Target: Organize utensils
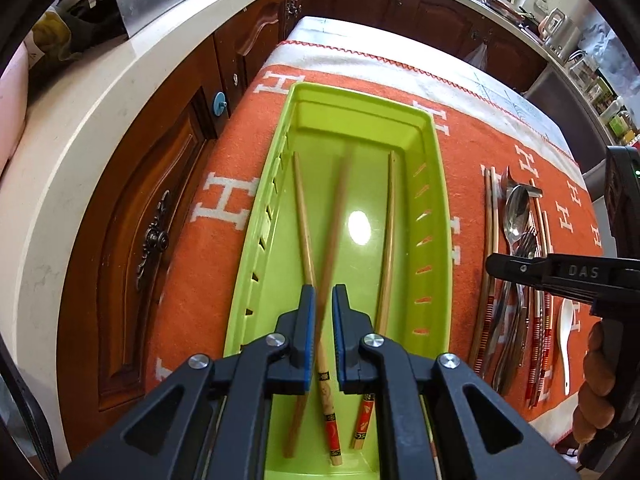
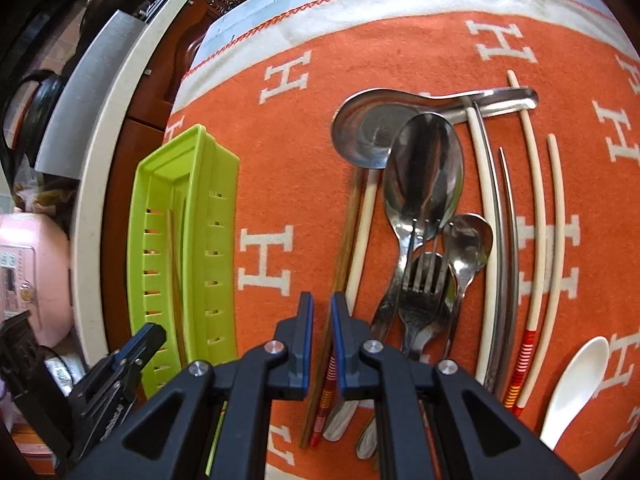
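My left gripper point(image 1: 323, 292) hangs over the near end of the lime-green tray point(image 1: 440, 216). Its jaws stand slightly apart. A red-ended wooden chopstick point(image 1: 340, 200) runs loosely between them, its far half blurred. Two more wooden chopsticks point(image 1: 302, 208) lie on the tray floor. My right gripper point(image 2: 322, 298) hovers over the utensil pile with only a thin slit between its pads and grips nothing. A brown chopstick point(image 2: 346, 232) lies on the cloth below it. To its right lie a ladle point(image 2: 360, 132), a large spoon point(image 2: 424, 168), a fork point(image 2: 420, 300), ivory chopsticks point(image 2: 536, 208) and a white ceramic spoon point(image 2: 576, 384).
An orange cloth point(image 1: 224, 168) with white H letters covers the table. A pale countertop point(image 1: 80, 128) over wooden cabinets point(image 1: 160, 200) runs close along the tray's left side. A pink cooker point(image 2: 28, 264) stands on that counter. A person's hand point(image 1: 596, 380) holds the right gripper.
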